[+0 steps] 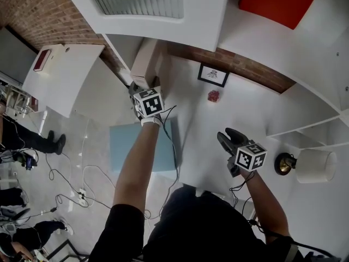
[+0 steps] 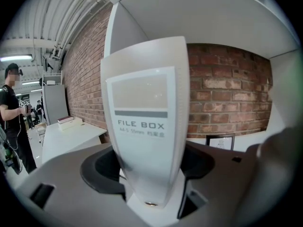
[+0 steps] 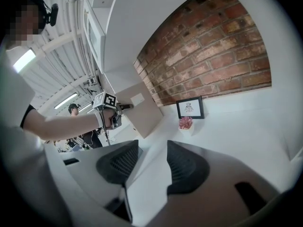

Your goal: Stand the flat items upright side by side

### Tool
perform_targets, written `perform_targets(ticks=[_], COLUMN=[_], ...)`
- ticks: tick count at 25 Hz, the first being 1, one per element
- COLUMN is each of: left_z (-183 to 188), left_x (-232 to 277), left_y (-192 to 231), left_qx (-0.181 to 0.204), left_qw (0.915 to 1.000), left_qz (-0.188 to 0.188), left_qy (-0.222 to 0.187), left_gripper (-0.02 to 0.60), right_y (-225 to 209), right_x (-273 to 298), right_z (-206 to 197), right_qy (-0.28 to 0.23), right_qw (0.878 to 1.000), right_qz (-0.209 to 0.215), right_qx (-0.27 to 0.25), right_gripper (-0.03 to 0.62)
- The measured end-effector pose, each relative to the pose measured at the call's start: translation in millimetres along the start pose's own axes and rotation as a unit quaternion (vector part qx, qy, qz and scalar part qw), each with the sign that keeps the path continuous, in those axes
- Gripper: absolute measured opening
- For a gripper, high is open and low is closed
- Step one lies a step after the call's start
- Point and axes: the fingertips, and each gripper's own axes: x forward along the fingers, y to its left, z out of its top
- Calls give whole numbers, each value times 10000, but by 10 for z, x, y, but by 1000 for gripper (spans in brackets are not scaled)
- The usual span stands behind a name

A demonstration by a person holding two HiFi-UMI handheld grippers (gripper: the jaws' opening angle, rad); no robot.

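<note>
The left gripper's (image 2: 150, 174) jaws clamp the file box (image 2: 146, 103), hiding its lower end. The right gripper's (image 3: 147, 167) jaws stand apart, empty.

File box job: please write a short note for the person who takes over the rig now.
Left gripper: shut on the spine of the file box.
Right gripper: open, empty, over the white desk.
File box: tilted, at the desk's left end by the brick wall.
Done: nothing stands upright yet.
Left: set the box upright. No second flat item is clearly in view.
</note>
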Motion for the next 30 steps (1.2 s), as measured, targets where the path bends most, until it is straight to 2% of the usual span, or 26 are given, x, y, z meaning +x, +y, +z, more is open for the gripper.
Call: perform_targets(ticks=[10,16,26,30], left_z=[-69,-56,16,-22], left_x=[-77,42,144,-105], left_y=[144,265,203,183], left_qx=[135,-142,-183,-419], left_qw=[9994,9972,9971,9979], left_qz=[246,609,512,379], left_qy=[218,406,533,317], left_gripper=[322,353,357,357], right_y=[-85,-141,-203,-201], right_x=[-209,-287,-349,-385], right_z=[-134,-176,-253,-221], right_qy=[11,16,31,-37], right_qw=[9999,9997,9995,9993], right_qz=[-46,-133,-167,-102], right_qx=[113,185,276,352], right_gripper=[184,183,181,179])
